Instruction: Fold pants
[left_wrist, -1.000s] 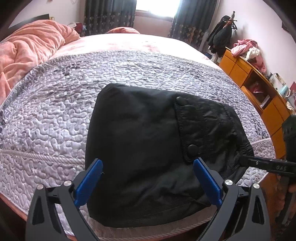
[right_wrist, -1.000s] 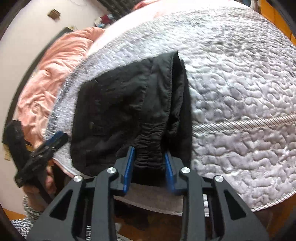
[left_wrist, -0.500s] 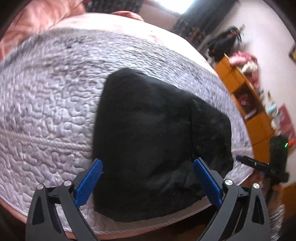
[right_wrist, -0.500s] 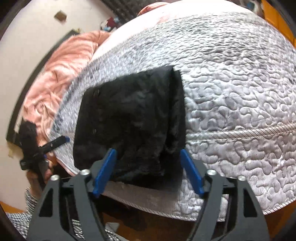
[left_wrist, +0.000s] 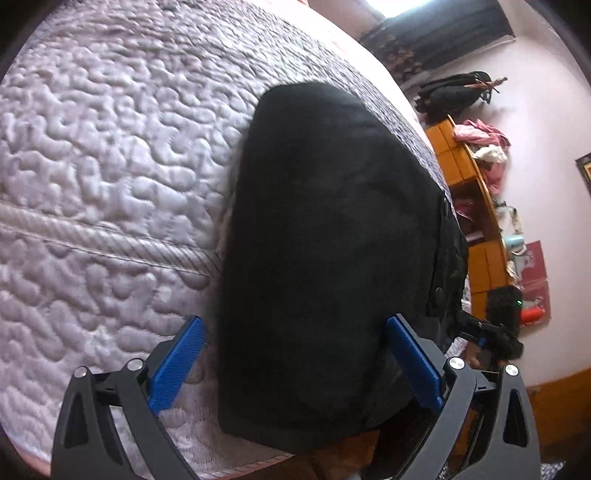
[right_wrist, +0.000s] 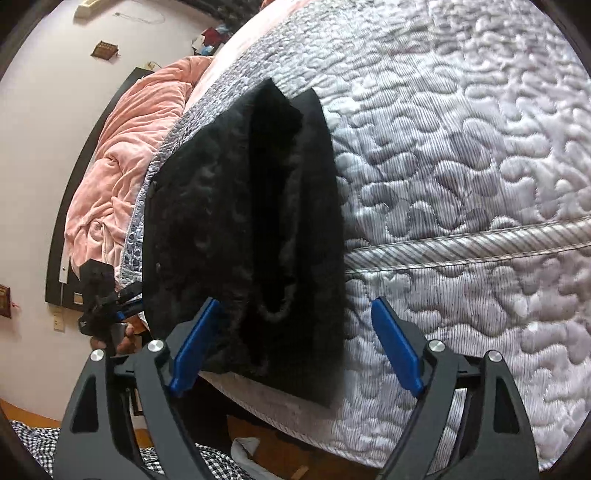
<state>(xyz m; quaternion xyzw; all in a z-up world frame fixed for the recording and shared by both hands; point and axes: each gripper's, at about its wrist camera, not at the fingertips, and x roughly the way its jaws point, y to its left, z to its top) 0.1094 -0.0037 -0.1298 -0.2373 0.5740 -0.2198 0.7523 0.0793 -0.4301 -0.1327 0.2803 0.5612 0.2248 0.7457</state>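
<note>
The black pants lie folded into a compact stack on the quilted grey bed, at its near edge. In the right wrist view the pants show their layered side with the gathered waistband. My left gripper is open, its blue pads on either side of the stack's near end, holding nothing. My right gripper is open too, straddling the near edge of the folded layers without gripping them. Each gripper shows small at the other view's edge.
The quilted mattress has a piped seam along its edge. A pink blanket is heaped at the head of the bed. An orange wooden cabinet with clothes on it stands beside the bed.
My right gripper opened and let go of the waistband fold. Both grippers moved in lower and closer to the stack, and tilted; the pants stayed on the bed.
</note>
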